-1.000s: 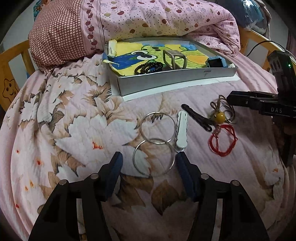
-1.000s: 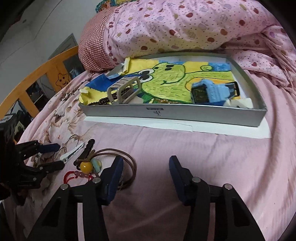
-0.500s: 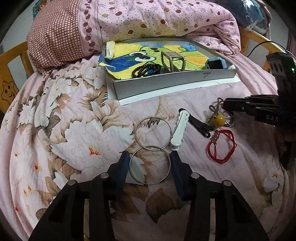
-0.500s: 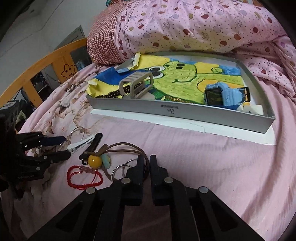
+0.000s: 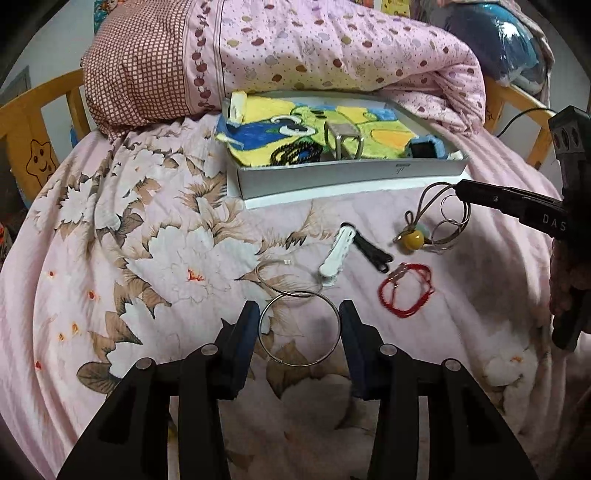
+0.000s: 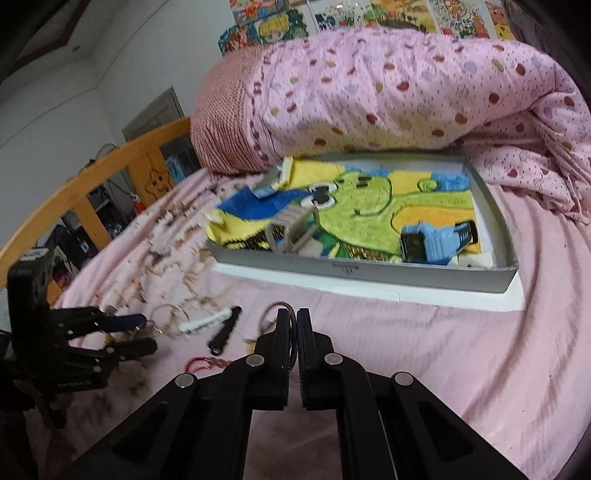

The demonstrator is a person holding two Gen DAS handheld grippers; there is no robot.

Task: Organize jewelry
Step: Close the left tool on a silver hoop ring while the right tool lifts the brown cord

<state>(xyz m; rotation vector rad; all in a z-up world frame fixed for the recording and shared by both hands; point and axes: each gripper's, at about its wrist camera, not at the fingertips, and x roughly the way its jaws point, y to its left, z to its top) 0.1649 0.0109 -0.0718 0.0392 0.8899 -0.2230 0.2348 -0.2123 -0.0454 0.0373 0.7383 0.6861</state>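
Metal bangle (image 5: 298, 328) now lifted, clamped.

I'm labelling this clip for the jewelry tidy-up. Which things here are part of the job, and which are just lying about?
Part of the job:
- silver bangle held by the left gripper
- cord with yellow bead held by the right gripper
- red bracelet
- second bangle
- white clip
- black clip
- grey tray

Lying about:
- spotted quilt
- bed rail
- wall posters

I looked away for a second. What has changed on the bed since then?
The left gripper closed onto a silver bangle and lifted it. The right gripper shut on the brown cord and raised it, yellow bead dangling. Red bracelet, hair clips and tray stayed put.
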